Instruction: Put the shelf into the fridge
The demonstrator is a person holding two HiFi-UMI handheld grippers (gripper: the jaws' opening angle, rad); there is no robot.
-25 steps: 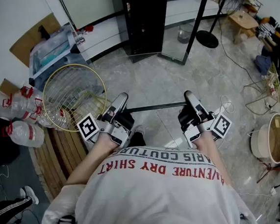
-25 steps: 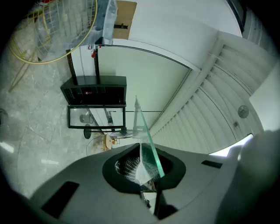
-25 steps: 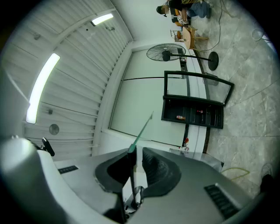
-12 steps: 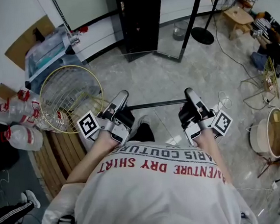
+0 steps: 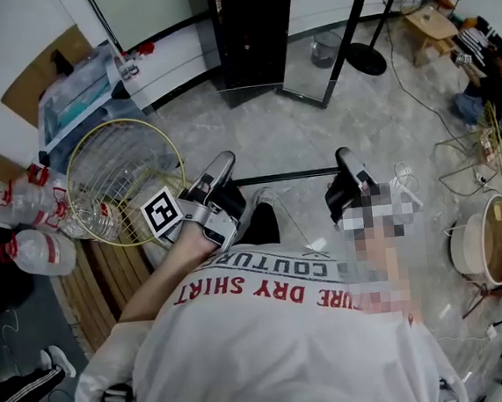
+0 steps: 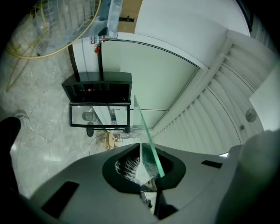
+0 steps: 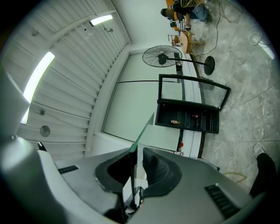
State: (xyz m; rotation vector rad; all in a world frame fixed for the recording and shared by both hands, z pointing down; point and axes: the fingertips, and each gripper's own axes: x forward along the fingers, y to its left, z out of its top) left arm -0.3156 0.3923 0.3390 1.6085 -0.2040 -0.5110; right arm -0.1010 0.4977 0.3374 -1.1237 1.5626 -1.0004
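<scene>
A clear glass shelf point(image 5: 284, 177) with a dark near edge hangs level between my two grippers, above the tiled floor. My left gripper point(image 5: 223, 163) is shut on its left end, and the right gripper point(image 5: 346, 156) is shut on its right end. In the left gripper view the green glass edge point(image 6: 146, 135) runs out from the closed jaws of that gripper point(image 6: 146, 164). The right gripper view shows the pane point(image 7: 142, 131) pinched in the right gripper point(image 7: 136, 168). A small black fridge point(image 5: 252, 28) stands ahead with its glass door point(image 5: 325, 47) swung open to the right.
A gold wire basket point(image 5: 121, 177) and water bottles point(image 5: 26, 253) lie at left beside wooden slats point(image 5: 108, 271). A clear plastic box point(image 5: 77, 93) sits at the far left. A fan stand point(image 5: 365, 52), cables and a round pot point(image 5: 494, 247) are at right.
Both grippers and the shelf have shifted slightly forward toward the fridge. A mosaic patch now covers the right gripper's marker cube.
</scene>
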